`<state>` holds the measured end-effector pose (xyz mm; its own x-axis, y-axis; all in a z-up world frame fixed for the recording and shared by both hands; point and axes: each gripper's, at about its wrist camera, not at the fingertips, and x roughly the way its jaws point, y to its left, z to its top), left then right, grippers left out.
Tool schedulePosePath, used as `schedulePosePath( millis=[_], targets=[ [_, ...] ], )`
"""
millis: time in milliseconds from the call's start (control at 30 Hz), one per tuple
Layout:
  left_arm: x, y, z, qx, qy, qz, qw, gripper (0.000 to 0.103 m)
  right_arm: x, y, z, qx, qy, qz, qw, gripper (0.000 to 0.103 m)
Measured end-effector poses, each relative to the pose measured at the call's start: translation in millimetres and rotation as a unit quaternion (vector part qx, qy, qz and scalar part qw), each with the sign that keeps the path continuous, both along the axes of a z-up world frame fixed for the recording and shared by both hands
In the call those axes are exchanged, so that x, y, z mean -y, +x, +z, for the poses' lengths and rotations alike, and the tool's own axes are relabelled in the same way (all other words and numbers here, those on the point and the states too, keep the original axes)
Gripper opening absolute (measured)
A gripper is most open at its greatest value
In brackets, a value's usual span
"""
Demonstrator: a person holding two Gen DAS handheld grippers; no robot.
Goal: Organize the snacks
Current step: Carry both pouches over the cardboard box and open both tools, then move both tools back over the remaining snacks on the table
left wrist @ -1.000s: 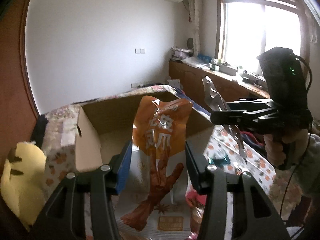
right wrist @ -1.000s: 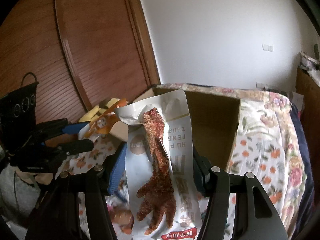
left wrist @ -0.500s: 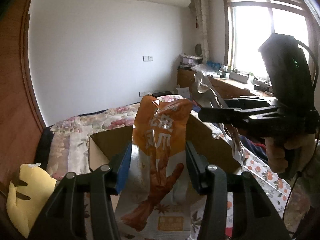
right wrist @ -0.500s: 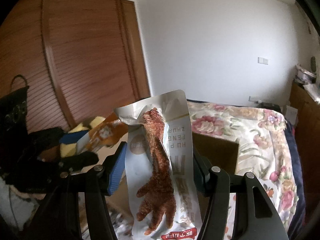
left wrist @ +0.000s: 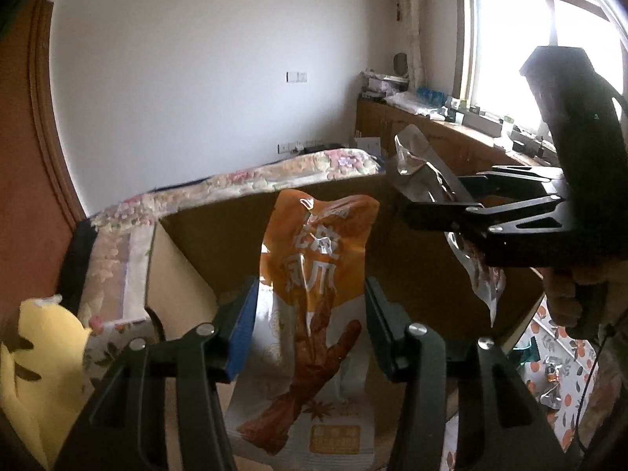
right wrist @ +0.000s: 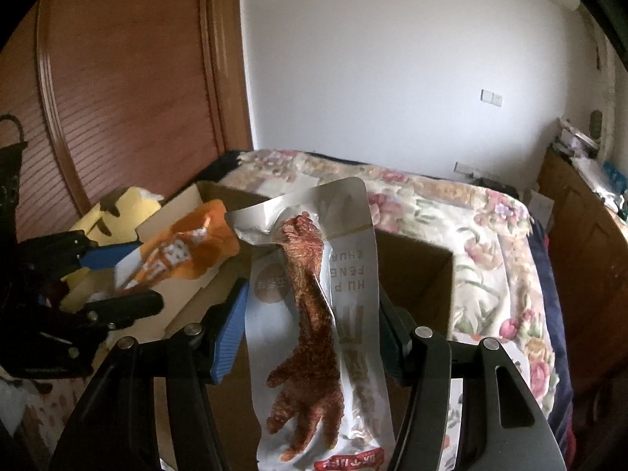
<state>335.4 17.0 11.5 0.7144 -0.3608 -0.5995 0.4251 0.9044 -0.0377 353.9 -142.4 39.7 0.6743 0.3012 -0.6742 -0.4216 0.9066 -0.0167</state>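
An orange chicken-foot snack packet stands upright between the blue-padded fingers of my left gripper, which is shut on it. A silver chicken-foot packet is clamped the same way in my right gripper. An open cardboard box lies just beyond both packets, its far wall behind the silver one. In the left wrist view the right gripper holds the silver packet over the box's right side. The right wrist view shows the left gripper with the orange packet at the box's left side.
The box rests on a bed with a floral cover. A yellow plush toy sits left of the box against a wooden wardrobe door. A wooden cabinet runs under the window. Loose wrappers lie on floral cloth at lower right.
Both grippers have carried their packets forward and slightly down towards the box, which now looks larger and closer. Each packet stays clamped as before.
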Motion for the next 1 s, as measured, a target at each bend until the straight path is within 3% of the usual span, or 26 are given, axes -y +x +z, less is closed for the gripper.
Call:
schedulePosePath(
  millis=[167,467,800,1000],
  targets=[
    [3,-6,-6,-0.005,0.005,-0.002,1.0000,0.055,-3,5,-9,-0.010,-0.016,-0.009,1.000,0.063],
    [-6,-28,1,0.008,-0.006,0.008,0.9999,0.056,16,-7,3,-0.002,0.010,-0.040,0.999,0.071],
    [-21,-97,12,0.039,-0.001,0.015,0.9991,0.056,35,-92,24,0.017,0.056,-0.028,0.998,0.072],
    [-24,-135,9,0.050,0.012,0.016,0.9985,0.056,35,-145,17,0.014,0.076,-0.027,0.997,0.073]
  ],
)
